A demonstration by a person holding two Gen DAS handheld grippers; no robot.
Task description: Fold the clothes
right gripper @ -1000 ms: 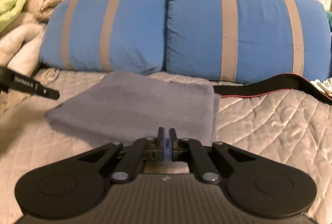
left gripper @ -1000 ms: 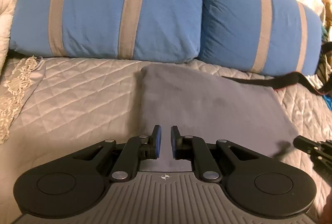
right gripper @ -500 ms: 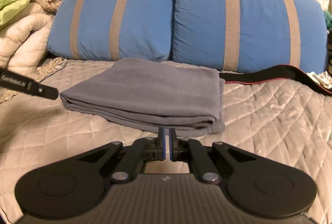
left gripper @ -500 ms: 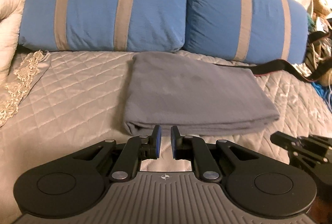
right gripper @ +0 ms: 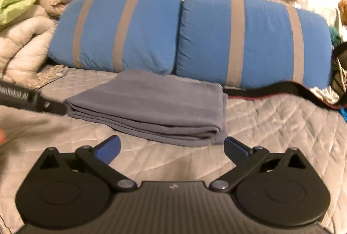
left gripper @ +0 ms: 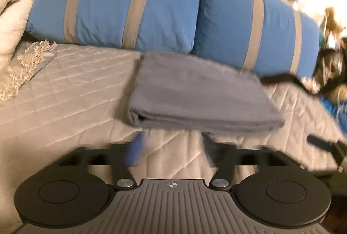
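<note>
both grippers, left gripper [left gripper: 171, 147] and right gripper [right gripper: 171, 148], had backed off and were opening, jaws apart and empty. grey folded garment [right gripper: 156, 108] lay released on the quilt [right gripper: 271, 125], near the blue pillows [right gripper: 190, 36]; fold looked finished.

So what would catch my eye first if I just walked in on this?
Probably the two big blue pillows with grey stripes, lying side by side along the back of the quilted bed. Just in front of them lies a neatly folded grey cloth. Nearest the camera, the right gripper is opening its blue-tipped jaws over the quilt, nothing between them.
</note>
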